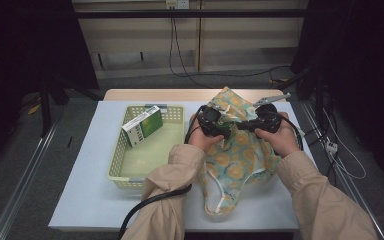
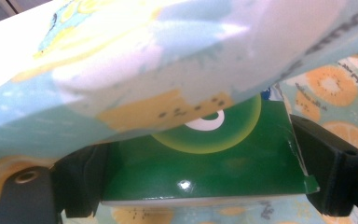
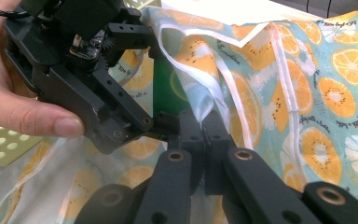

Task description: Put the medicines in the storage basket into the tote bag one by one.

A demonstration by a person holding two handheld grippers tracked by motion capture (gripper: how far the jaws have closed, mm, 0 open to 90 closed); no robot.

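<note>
In the high view, a person in beige sleeves holds both tools over a light blue cloth bag printed with orange citrus slices (image 1: 240, 155), which lies on the right half of the pale grey counter (image 1: 80, 200). The left gripper (image 1: 215, 122) and the right gripper (image 1: 262, 120) meet at the bag's upper part, close to each other. To the left of the bag stands a pale yellow perforated plastic basket (image 1: 122, 167) with a green and white carton (image 1: 142, 126) leaning in its far end.

In the left gripper view, the jaws stand wide and clamp a glossy dark green box with a pale ring mark (image 2: 205, 163) by its two sides, one black pad against each edge. The printed cloth of the bag (image 2: 135, 60) drapes over the top of the box and shows below it as well.

In the right gripper view, the right gripper's (image 3: 204, 140) jaws are pressed together on a white-hemmed edge of the bag's cloth (image 3: 270, 93), lifting it. Just to the left, the left gripper (image 3: 93, 84), held in a hand (image 3: 14, 107), carries the green box (image 3: 165, 88) at the opening under that raised edge.
</note>
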